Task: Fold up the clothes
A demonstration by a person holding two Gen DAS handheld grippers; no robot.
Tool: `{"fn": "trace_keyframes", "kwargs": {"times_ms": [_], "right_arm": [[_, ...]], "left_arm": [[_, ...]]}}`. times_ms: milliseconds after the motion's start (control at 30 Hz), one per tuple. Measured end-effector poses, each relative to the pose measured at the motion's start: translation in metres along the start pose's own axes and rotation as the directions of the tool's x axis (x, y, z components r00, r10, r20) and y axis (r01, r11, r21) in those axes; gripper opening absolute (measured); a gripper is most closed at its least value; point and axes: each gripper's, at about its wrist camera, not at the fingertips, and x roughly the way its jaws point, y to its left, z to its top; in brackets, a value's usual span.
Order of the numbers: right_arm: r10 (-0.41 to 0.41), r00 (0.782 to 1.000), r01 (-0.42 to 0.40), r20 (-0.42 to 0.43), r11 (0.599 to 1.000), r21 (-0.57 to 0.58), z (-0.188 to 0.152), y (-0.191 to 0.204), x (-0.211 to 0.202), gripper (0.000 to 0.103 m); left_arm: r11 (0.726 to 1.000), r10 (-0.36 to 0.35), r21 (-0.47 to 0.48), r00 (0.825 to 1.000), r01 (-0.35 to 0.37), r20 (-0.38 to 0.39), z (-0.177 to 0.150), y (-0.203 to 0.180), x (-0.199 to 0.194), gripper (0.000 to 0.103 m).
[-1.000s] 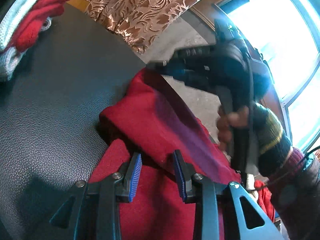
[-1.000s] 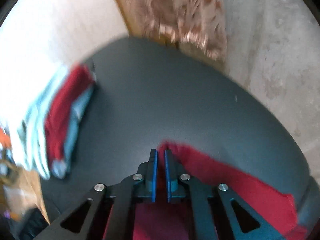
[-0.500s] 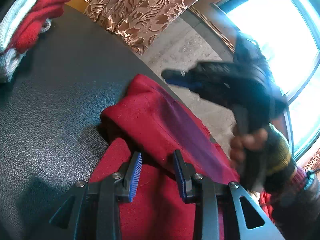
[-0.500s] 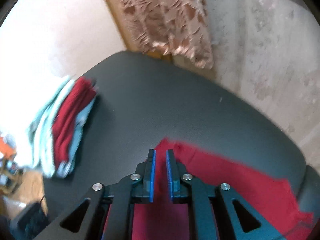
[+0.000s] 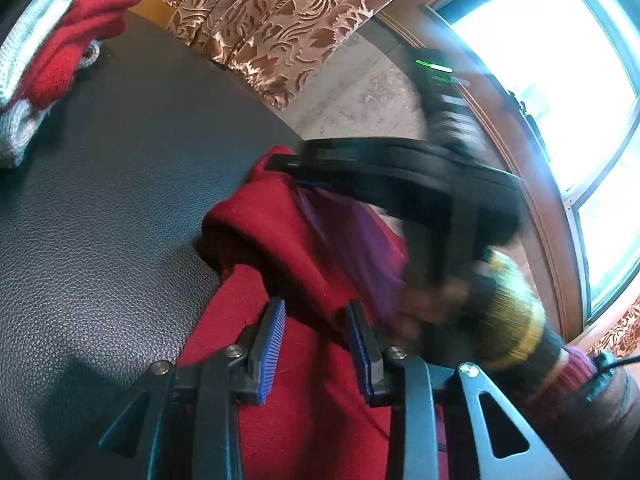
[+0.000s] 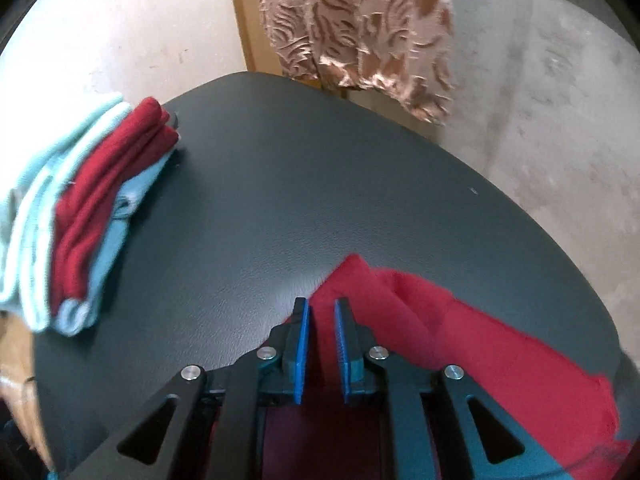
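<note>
Since half a second ago the right gripper point(image 5: 288, 162) has swung back down from above the floor to the far corner of the red garment point(image 5: 304, 248), and its fingers, nearly pressed together a second ago, now stand a little apart with red cloth running between them in the right wrist view; whether they bite it I cannot tell. Blur hides the tips in the left view. By contrast the left gripper point(image 5: 316, 344) has stayed put, spread wide and astride a raised fold, holding nothing.

That garment lies bunched along the worktop's point(image 6: 320, 184) near right edge, one flap doubled over the layer beneath, its right end trailing toward the rim. It looks soft, light and limp, likely to sag and drag rather than keep shape, so a hold at a corner or along a hem, taking all layers at once, seems soundest.

At the far left corner sits a stack of folded clothes point(image 6: 80, 208), red between pale blue. Beyond the worktop hangs a patterned curtain point(image 6: 360, 32).
</note>
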Motion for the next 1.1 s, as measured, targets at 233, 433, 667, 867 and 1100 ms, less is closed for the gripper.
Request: {"fn": "trace_keyframes", "kwargs": {"times_ms": [233, 433, 667, 867, 1100], "right_arm": [[0.117, 0.993, -0.118, -0.026, 0.991, -0.066, -0.023, 0.014, -0.009, 0.038], [0.170, 0.985, -0.170, 0.003, 0.985, -0.027, -0.020, 0.013, 0.000, 0.046], [0.063, 0.993, -0.082, 0.099, 0.977, 0.196, -0.089, -0.037, -0.077, 0.063], [-0.070, 0.982, -0.006, 0.174, 0.914, 0.405, -0.158, -0.085, -0.147, 0.066], [-0.242, 0.947, 0.083, 0.210, 0.817, 0.570, -0.207, -0.133, -0.178, 0.066]], "left_arm": [[1.000, 0.011, 0.009, 1.000, -0.011, -0.003, 0.004, -0.005, 0.003, 0.031], [1.000, 0.018, 0.004, 1.000, -0.018, -0.003, 0.002, -0.006, -0.001, 0.029], [1.000, 0.018, 0.000, 1.000, -0.019, -0.018, 0.003, -0.007, -0.002, 0.029], [0.991, 0.114, 0.079, 0.992, -0.109, -0.059, 0.020, -0.037, -0.016, 0.033], [0.956, 0.212, 0.196, 0.976, -0.216, 0.043, 0.051, -0.065, 0.006, 0.035]]}}
